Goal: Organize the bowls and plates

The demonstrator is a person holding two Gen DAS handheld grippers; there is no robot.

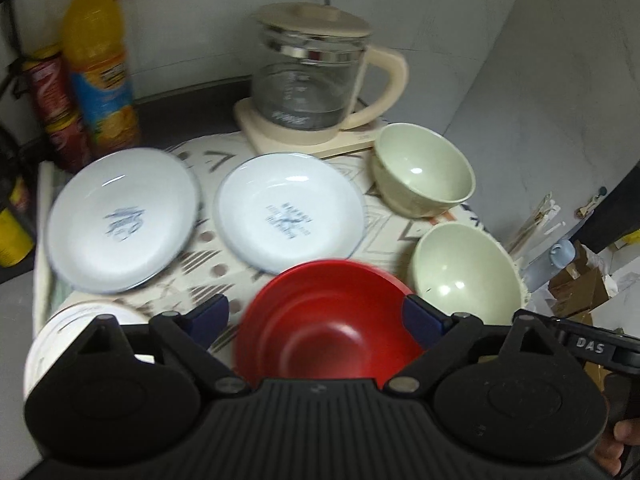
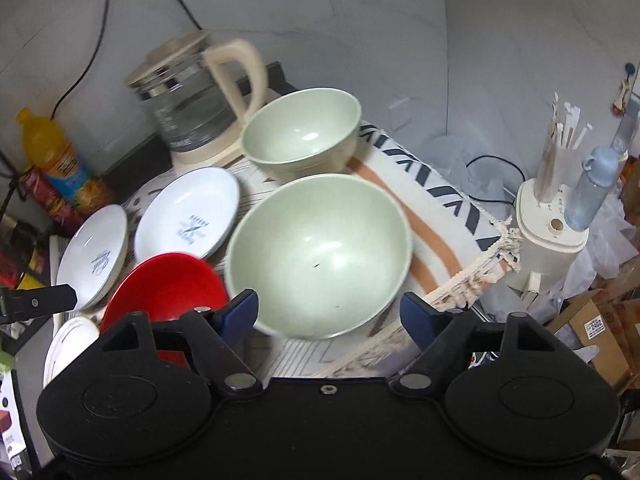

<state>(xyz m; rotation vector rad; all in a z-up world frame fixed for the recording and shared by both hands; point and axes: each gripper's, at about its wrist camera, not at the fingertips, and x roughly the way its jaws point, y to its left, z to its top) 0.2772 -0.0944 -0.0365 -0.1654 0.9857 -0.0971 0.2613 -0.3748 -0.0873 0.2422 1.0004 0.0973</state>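
Both hand-held grippers spread wide w/ nothing held: left hand-held gripper (image 1: 316, 316) straddles the glossy red plastic bowl (image 1: 328, 320), right hand-held gripper (image 2: 330, 314) frames the near pale-green bowl (image 2: 320, 254) on the patterned cloth (image 2: 432, 196), prob. lining up to stack.

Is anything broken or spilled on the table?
No, nothing looks broken or spilled. The red bowl, two green bowls and two white plates all sit upright on the mat. The nearer green bowl has a few tiny dark specks inside.
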